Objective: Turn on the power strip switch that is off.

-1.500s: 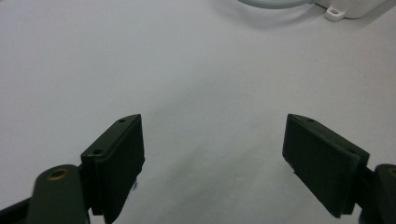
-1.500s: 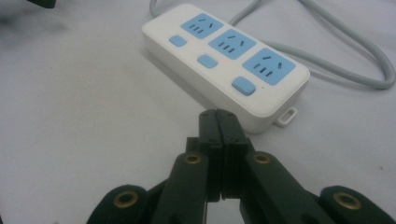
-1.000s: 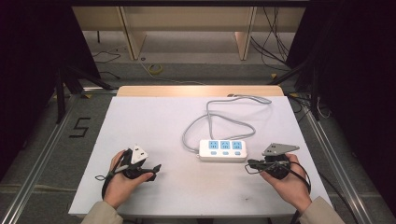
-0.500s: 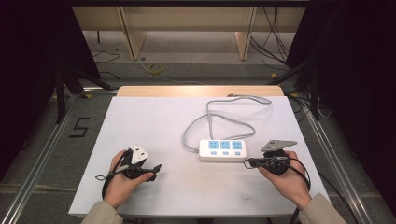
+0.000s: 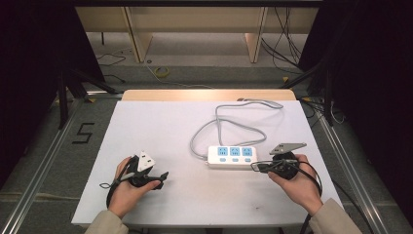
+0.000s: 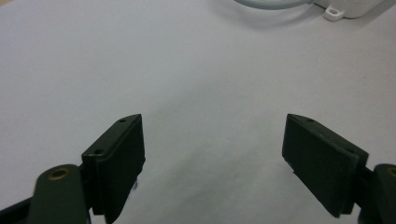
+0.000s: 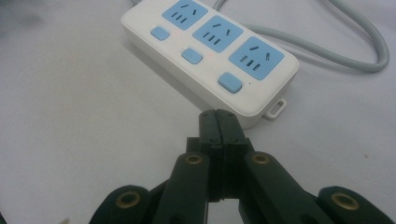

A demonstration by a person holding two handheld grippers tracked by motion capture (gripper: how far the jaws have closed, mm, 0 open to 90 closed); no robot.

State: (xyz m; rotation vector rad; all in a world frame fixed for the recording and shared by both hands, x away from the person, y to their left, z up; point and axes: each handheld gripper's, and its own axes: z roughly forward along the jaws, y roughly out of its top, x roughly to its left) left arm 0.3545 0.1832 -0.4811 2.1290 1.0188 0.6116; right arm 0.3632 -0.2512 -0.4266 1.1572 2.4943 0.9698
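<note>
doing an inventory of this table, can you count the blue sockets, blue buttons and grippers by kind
blue sockets: 3
blue buttons: 3
grippers: 2, the left gripper and the right gripper
total: 8, sockets and buttons all on one white power strip

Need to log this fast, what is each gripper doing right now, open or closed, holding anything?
Left gripper: open, holding nothing.
Right gripper: closed, holding nothing, tips just short of the power strip.

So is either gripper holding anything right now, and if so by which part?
Nothing is held. The right gripper has its jaws shut on nothing, just short of the power strip. The left gripper is open over bare table.
</note>
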